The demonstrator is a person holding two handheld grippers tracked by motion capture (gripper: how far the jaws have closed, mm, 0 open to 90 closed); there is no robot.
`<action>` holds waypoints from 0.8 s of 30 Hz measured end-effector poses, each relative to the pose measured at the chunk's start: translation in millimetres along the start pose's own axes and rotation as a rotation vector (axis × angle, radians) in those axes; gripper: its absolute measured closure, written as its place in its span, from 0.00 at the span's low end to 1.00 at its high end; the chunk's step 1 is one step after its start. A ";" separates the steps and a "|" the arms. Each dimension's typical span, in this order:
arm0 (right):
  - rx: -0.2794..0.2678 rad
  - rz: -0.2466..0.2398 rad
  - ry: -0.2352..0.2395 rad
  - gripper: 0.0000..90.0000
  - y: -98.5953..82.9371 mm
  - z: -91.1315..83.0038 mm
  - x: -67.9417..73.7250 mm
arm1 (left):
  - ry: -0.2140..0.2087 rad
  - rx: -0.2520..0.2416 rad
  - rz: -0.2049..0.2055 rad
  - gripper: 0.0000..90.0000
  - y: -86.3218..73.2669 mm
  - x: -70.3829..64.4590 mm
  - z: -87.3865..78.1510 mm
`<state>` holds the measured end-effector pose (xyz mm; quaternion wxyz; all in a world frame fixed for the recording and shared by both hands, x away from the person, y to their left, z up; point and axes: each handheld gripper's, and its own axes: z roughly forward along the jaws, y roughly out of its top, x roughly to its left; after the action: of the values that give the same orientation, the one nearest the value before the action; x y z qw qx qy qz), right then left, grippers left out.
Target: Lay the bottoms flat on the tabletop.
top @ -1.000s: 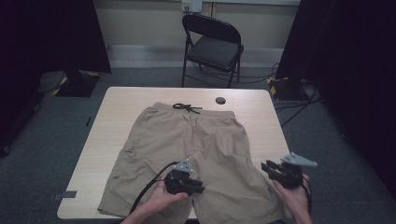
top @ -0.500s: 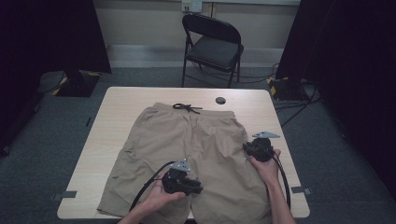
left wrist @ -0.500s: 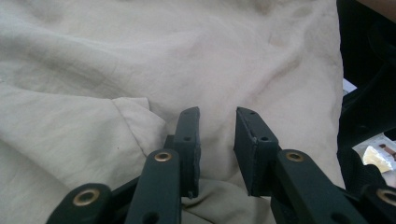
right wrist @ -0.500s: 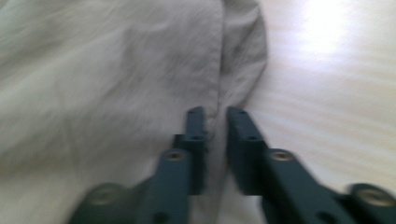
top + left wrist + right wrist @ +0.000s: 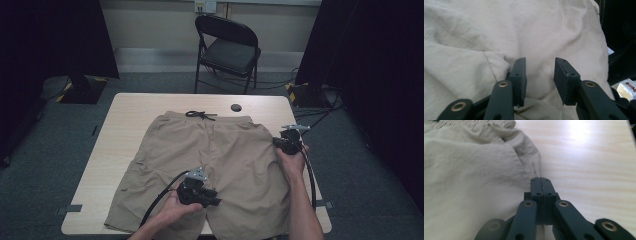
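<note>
khaki cotton shorts point(image 5: 210, 160) flat on surface | left gripper point(image 5: 539, 75) jaws spread over crotch | right gripper point(image 5: 541, 185) jaws pinching side seam | lift evenly

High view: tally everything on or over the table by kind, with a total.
Khaki shorts: 1
Black drawstring bow: 1
Small dark round disc: 1
Handheld tongs: 2, left over the shorts, right at their side edge
Total: 5
</note>
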<state>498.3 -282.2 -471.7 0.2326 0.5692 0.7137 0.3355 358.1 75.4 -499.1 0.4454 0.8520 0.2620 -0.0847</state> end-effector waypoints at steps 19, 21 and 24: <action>-0.086 -0.095 0.116 0.67 -39.8 -69.6 27.3 | 0.139 -0.109 -0.065 0.68 -7.3 30.6 -83.6; -0.095 -0.104 0.127 0.68 -52.2 -80.2 32.4 | 0.175 -0.116 -0.074 0.69 -14.7 38.6 -100.9; -0.066 -0.129 0.131 0.66 -67.6 -88.3 37.5 | 0.221 -0.143 -0.095 0.70 -23.0 48.0 -123.9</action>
<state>381.8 -273.3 -461.2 0.2252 0.4909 0.7511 0.3797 375.9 203.4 -460.7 0.4689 0.8089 0.3547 0.0076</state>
